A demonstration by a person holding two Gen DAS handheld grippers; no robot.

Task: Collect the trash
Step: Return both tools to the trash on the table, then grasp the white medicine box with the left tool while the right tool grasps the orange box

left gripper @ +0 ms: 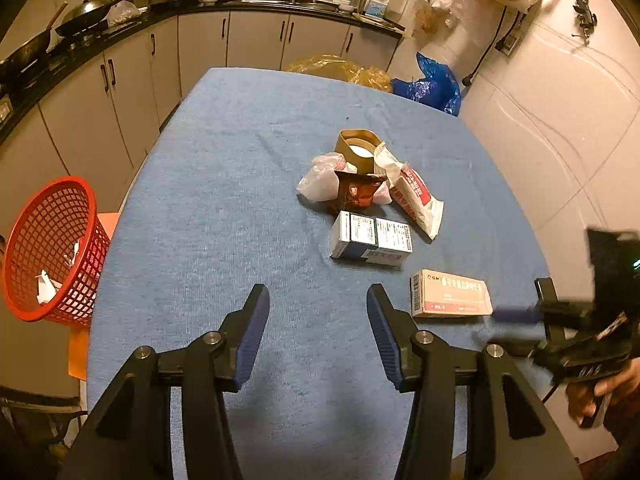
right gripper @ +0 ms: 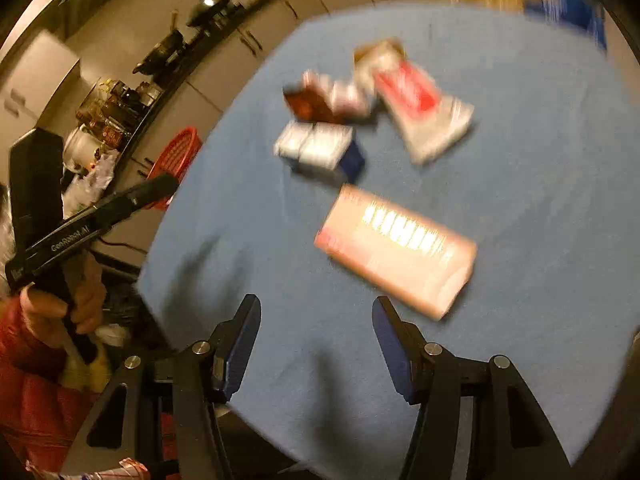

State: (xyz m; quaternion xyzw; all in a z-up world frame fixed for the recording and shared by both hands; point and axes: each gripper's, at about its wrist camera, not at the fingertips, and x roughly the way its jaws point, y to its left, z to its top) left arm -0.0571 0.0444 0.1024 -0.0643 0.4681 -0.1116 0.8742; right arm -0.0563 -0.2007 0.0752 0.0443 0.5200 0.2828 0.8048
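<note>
Trash lies on a blue-clothed table (left gripper: 224, 184): a pink flat box (left gripper: 450, 293), a white and blue box (left gripper: 372, 239), a red and white wrapper (left gripper: 418, 200), a brown pouch (left gripper: 354, 193), a crumpled plastic bag (left gripper: 322, 178) and a tape roll (left gripper: 360, 148). A red mesh basket (left gripper: 50, 248) with paper scraps stands off the table's left edge. My left gripper (left gripper: 318, 300) is open and empty above the near table. My right gripper (right gripper: 316, 308) is open and empty, just short of the pink box (right gripper: 396, 248). The right wrist view is motion-blurred.
Kitchen cabinets and a counter with woks and pots (left gripper: 80, 16) run along the left and back. Blue (left gripper: 434, 84) and yellow (left gripper: 336, 66) plastic bags lie on the floor beyond the table. An orange stool (left gripper: 78, 344) holds the basket.
</note>
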